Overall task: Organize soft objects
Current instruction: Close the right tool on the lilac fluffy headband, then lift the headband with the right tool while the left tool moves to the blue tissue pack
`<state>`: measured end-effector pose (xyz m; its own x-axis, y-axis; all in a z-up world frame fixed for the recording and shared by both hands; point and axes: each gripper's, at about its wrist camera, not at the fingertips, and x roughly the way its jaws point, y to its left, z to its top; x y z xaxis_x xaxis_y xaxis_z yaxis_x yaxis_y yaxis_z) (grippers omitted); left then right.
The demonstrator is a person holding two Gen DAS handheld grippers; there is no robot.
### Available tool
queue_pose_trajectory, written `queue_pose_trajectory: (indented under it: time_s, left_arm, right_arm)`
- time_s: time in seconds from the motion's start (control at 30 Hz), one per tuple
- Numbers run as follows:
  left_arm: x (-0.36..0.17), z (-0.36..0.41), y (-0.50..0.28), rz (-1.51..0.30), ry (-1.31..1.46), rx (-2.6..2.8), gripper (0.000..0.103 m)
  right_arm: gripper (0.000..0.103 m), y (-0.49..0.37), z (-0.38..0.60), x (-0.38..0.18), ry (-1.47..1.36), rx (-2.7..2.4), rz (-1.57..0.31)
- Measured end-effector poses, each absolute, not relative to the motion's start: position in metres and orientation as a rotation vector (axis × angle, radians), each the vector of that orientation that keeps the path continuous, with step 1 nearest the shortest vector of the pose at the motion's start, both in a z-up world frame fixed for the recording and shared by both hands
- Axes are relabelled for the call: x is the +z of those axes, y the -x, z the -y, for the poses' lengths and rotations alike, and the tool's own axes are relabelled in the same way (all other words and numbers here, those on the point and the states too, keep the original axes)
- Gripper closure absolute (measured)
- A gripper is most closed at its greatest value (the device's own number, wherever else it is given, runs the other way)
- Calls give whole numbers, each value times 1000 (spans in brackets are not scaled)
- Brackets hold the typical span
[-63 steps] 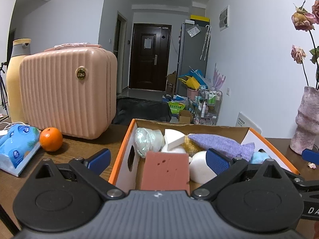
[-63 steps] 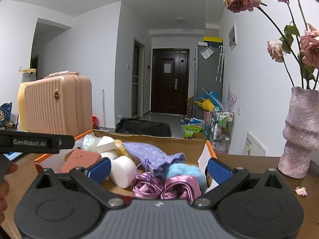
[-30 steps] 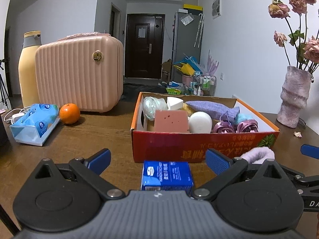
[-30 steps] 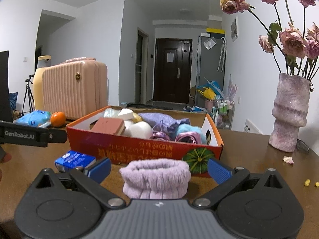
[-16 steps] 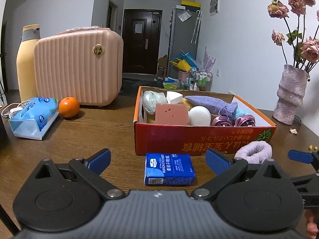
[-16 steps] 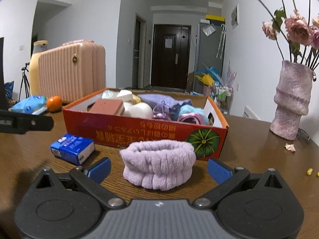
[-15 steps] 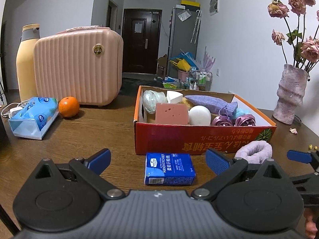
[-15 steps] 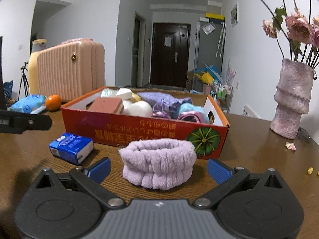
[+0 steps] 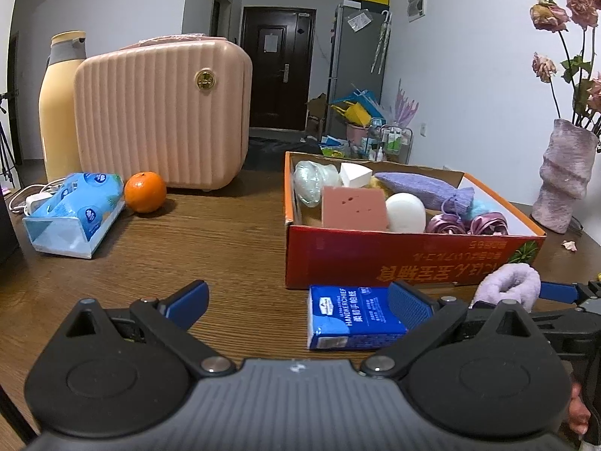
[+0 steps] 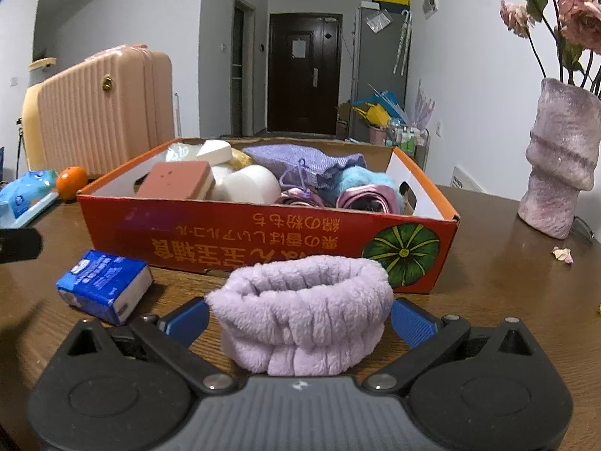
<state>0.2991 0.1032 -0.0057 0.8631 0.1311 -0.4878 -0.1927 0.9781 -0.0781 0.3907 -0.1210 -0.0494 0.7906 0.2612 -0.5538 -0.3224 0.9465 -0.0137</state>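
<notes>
A lilac fluffy headband (image 10: 300,300) lies on the wooden table in front of the red cardboard box (image 10: 263,248). My right gripper (image 10: 299,319) is open, one blue finger on each side of the headband. The box holds soft things: a pink sponge (image 9: 353,208), a white ball (image 9: 405,212), a purple pouch (image 9: 420,188) and satin scrunchies (image 9: 469,223). My left gripper (image 9: 298,300) is open and low over the table. Its right finger (image 9: 409,302) overlaps a blue handkerchief pack (image 9: 349,315). From the left wrist, the headband (image 9: 507,285) shows at the right.
A pink ribbed case (image 9: 161,112), a tall yellow bottle (image 9: 60,105), an orange (image 9: 144,191) and a blue tissue pack (image 9: 75,214) stand at the back left. A purple vase (image 10: 559,158) of dried roses stands at the right. A person's fingertip (image 9: 576,413) shows at the lower right.
My right gripper has moved forward and down, so the headband now sits between its fingers. My left gripper has edged forward and left; the handkerchief pack now sits by its right finger.
</notes>
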Motion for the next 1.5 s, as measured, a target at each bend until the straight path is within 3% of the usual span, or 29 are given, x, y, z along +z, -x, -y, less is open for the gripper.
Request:
queue_pose_trajectory:
  time_s: [0.17, 0.53, 0.63, 0.7, 0.9, 1.07, 1.5]
  left_arm:
    - [-8, -106, -301, -512, 128, 172, 0]
    - [-9, -107, -303, -523, 132, 174, 0]
    - [-9, -107, -303, -525, 133, 174, 0]
    - [-10, -108, -303, -527, 134, 175, 0]
    - [-12, -109, -305, -537, 139, 177, 0]
    - [-13, -109, -307, -544, 141, 178, 0]
    - [-17, -102, -315, -559, 129, 168, 0]
  right_arm:
    - [1, -402, 119, -54, 90, 297, -617]
    - [19, -406, 120, -57, 70, 312, -639]
    - [27, -404, 120, -56, 69, 318, -635]
    - [39, -402, 122, -55, 63, 323, -633]
    - [61, -400, 126, -54, 41, 332, -630]
    - [74, -398, 128, -53, 27, 337, -627]
    - [78, -388, 140, -45, -5, 324, -585]
